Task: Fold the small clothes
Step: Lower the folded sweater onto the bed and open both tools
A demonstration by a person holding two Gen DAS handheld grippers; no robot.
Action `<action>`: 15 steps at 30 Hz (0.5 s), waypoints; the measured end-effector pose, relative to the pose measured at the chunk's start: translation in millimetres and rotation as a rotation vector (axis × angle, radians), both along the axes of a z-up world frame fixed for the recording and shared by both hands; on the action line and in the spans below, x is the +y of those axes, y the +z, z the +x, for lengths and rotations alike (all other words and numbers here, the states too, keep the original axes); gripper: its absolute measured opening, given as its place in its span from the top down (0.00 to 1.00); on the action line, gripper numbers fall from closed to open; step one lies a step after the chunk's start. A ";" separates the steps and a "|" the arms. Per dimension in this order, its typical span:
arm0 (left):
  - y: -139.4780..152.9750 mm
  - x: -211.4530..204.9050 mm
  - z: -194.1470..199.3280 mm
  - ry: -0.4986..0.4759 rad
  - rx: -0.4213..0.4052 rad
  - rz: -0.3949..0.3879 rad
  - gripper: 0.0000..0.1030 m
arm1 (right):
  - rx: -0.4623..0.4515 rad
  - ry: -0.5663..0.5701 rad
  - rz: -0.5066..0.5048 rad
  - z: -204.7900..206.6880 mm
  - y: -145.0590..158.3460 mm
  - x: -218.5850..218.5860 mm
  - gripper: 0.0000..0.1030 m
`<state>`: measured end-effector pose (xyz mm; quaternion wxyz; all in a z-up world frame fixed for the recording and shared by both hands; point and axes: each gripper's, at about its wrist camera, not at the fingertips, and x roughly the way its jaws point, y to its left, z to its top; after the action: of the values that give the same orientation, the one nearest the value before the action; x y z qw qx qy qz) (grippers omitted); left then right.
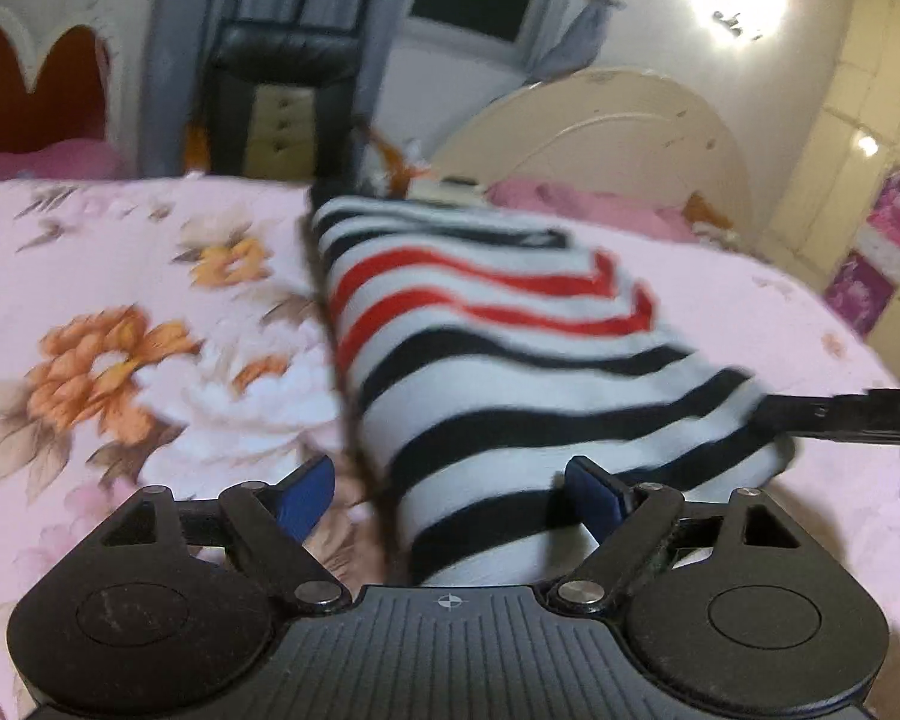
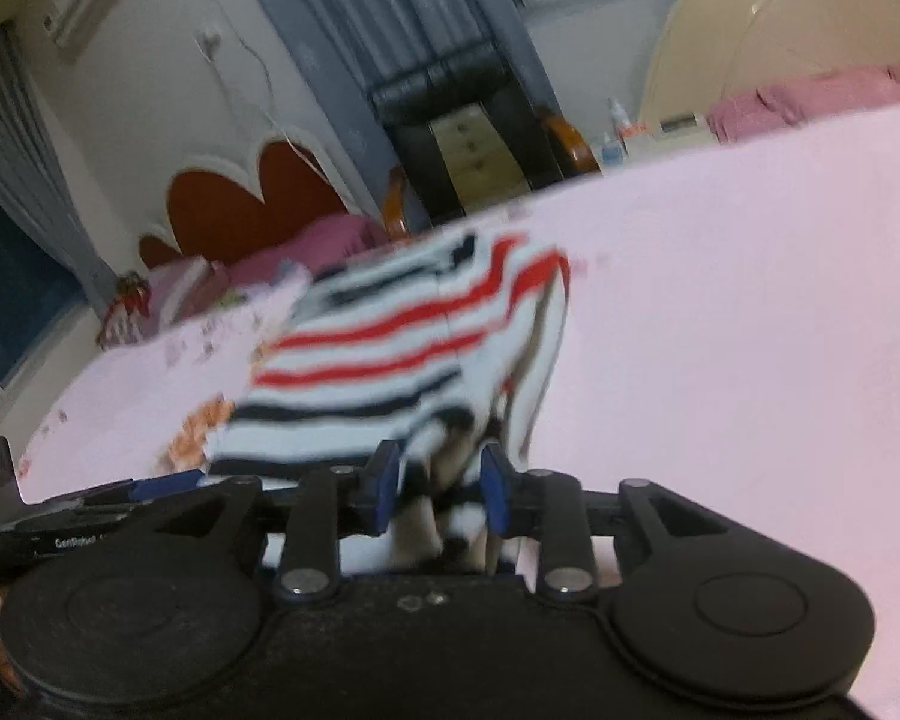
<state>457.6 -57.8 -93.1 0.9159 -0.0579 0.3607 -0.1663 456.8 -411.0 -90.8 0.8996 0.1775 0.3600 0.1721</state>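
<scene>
A small striped garment (image 1: 498, 360), white with black and red bands, lies on the pink floral bedspread (image 1: 120, 312). My left gripper (image 1: 450, 492) is open, its blue pads wide apart over the garment's near edge. My right gripper (image 2: 441, 489) is shut on the garment's near hem, bunched cloth between its blue pads, and lifts that edge off the bedspread (image 2: 720, 300). The garment (image 2: 402, 348) is blurred in the right wrist view. The right gripper's body shows at the right edge of the left wrist view (image 1: 870, 414).
A cream headboard (image 1: 600, 138) and pink pillows (image 1: 600, 204) stand beyond the bed. A black chair (image 2: 450, 114) with a small drawer unit is behind it, by grey curtains. A red scalloped headboard (image 2: 240, 204) stands at the left.
</scene>
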 end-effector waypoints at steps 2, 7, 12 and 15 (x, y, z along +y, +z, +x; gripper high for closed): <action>-3.5 5.4 0.5 0.018 -0.002 0.006 0.18 | 0.011 -0.001 0.030 0.9 -3.9 1.7 0.93; -6.3 18.9 2.0 0.055 -0.014 0.023 0.18 | 0.114 -0.122 0.412 -7.0 -25.2 -22.4 0.94; -5.3 22.6 -0.4 0.063 -0.009 0.032 0.18 | 0.200 -0.212 0.453 -14.7 -71.3 -36.3 0.97; 18.8 25.2 -15.3 0.072 -0.086 0.012 0.18 | 0.129 -0.182 0.332 -16.0 -45.4 -30.3 0.87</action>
<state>442.3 -32.6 -74.3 0.9362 -0.0580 0.3198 -0.1336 440.8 -441.4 -136.2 0.8450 0.3659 0.3658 0.1352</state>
